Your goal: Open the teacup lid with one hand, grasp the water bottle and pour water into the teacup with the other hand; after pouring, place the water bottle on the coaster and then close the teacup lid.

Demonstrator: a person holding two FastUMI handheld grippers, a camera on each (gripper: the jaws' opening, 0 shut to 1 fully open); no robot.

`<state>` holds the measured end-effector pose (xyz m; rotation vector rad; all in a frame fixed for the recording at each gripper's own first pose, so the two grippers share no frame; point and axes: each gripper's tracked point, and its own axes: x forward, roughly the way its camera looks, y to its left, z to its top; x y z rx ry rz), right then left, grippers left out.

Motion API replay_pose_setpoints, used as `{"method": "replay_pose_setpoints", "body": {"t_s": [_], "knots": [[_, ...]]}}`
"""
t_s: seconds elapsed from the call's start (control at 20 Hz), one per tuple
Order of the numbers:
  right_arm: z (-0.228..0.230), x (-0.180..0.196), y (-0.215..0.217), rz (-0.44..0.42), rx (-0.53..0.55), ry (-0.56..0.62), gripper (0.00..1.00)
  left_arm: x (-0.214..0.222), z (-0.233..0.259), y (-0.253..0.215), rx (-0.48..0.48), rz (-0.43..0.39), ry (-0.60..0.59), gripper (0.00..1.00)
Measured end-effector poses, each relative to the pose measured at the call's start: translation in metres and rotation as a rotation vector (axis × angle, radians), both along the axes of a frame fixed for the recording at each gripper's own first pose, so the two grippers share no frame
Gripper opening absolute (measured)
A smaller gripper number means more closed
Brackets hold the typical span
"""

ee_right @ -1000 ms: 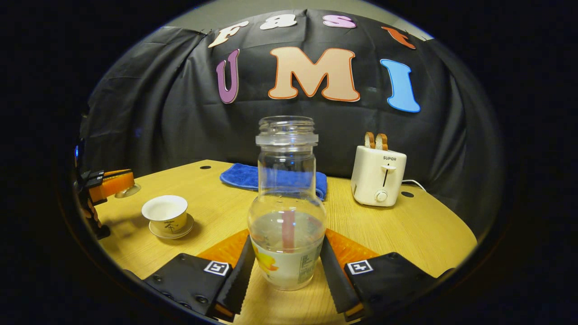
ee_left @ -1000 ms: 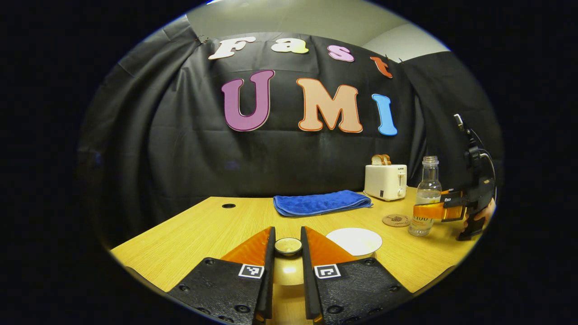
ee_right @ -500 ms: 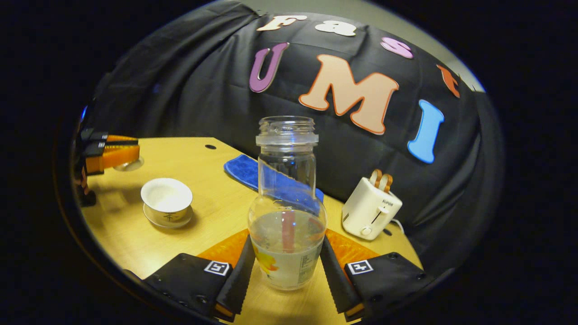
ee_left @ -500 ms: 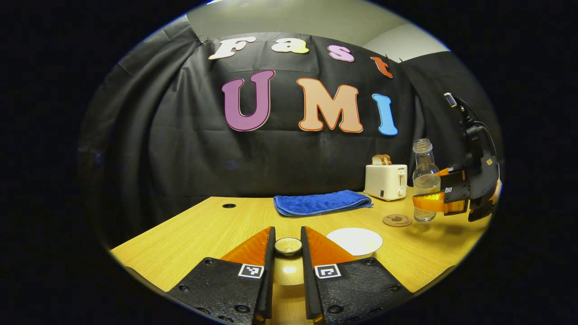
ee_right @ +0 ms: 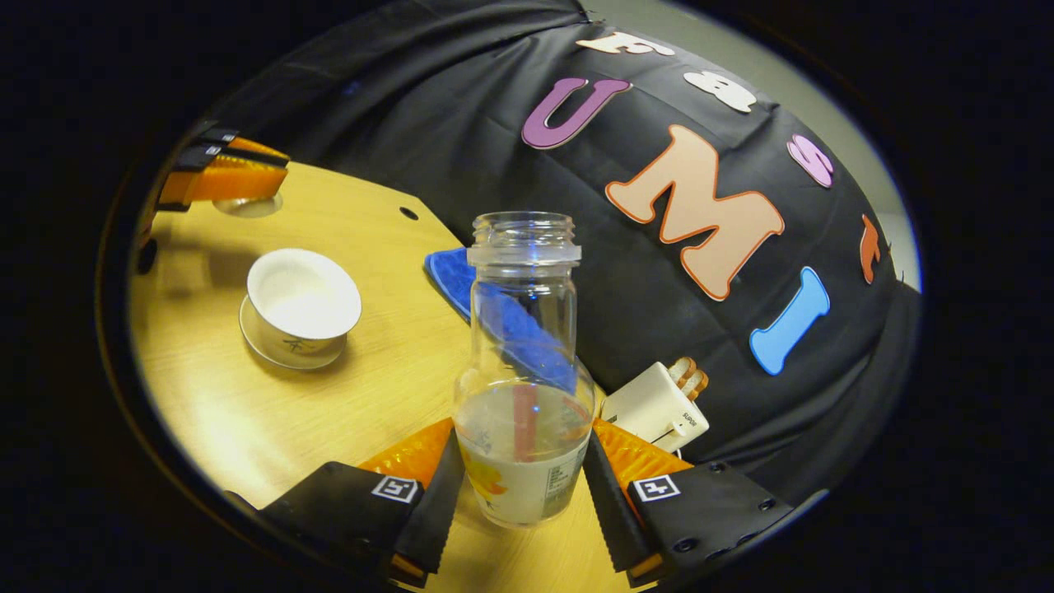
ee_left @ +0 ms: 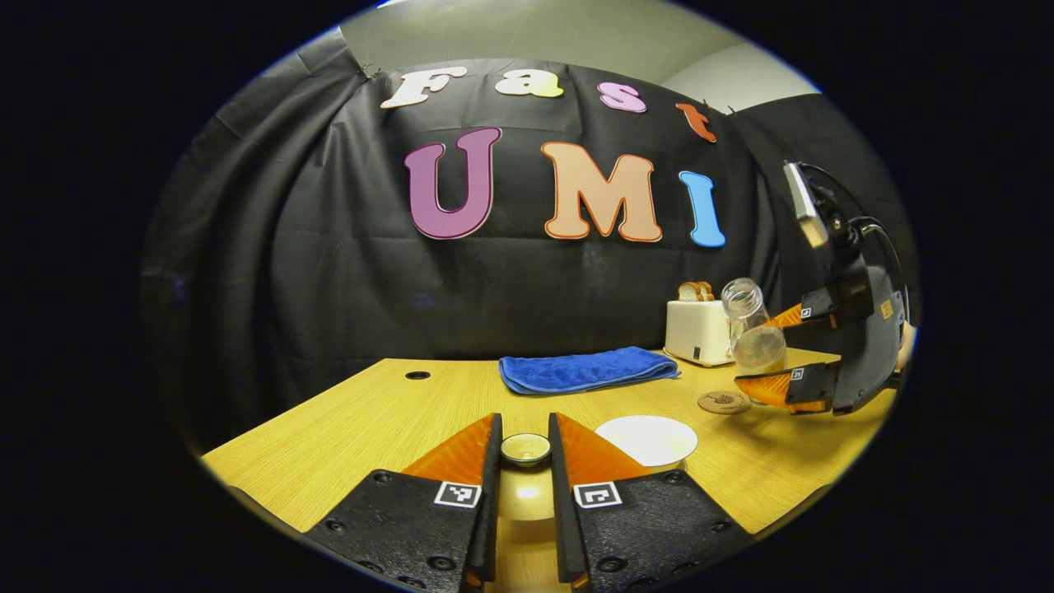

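My left gripper (ee_left: 524,428) is shut on the knob of the teacup lid (ee_left: 525,450), holding it off the cup. The white teacup (ee_left: 646,439) stands uncovered just right of my fingers, on its saucer (ee_right: 272,350) in the right gripper view. My right gripper (ee_right: 520,443) is shut on the clear water bottle (ee_right: 523,387), which is uncapped and partly filled. The bottle (ee_left: 748,329) hangs above the table, tilted with its mouth toward the teacup (ee_right: 303,301). The round coaster (ee_left: 724,402) lies below the bottle. The left gripper (ee_right: 222,177) with the lid (ee_right: 247,204) sits beyond the cup.
A white toaster (ee_left: 698,331) with bread slices stands at the back right of the wooden table (ee_left: 370,420). A folded blue towel (ee_left: 586,369) lies along the back edge. The person's hand (ee_left: 904,354) holds the right gripper.
The right gripper lifted the bottle off the table, moved it over the coaster toward the teacup and tilted it. The left gripper and lid stayed put.
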<state>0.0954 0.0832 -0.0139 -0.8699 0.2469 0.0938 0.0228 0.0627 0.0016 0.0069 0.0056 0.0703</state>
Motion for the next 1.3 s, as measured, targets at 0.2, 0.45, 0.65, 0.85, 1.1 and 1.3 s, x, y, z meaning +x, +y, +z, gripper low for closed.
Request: {"method": "replay_pose_setpoints", "body": {"t_s": [0.2,0.45,0.65,0.85,1.1,1.3], "knots": [[-0.013,0.006,0.011,0.025,-0.135,-0.007,0.78,0.000,0.000,0.000,-0.001,0.000,0.000,0.26],[-0.034,0.006,0.028,0.066,-0.254,0.021,0.79,0.001,0.000,0.001,-0.002,0.007,0.001,0.26],[-0.034,0.008,0.036,0.081,-0.351,0.028,0.78,0.000,-0.001,0.000,-0.002,0.007,0.001,0.26],[-0.027,0.008,0.040,0.104,-0.479,-0.008,0.79,0.002,-0.001,0.000,-0.002,0.007,0.001,0.26],[-0.018,0.011,0.041,0.127,-0.592,-0.040,0.80,0.001,-0.001,-0.001,-0.003,0.008,0.001,0.26],[-0.014,0.012,0.038,0.135,-0.682,-0.059,0.78,0.001,-0.001,-0.001,-0.003,0.008,0.000,0.26]]}}
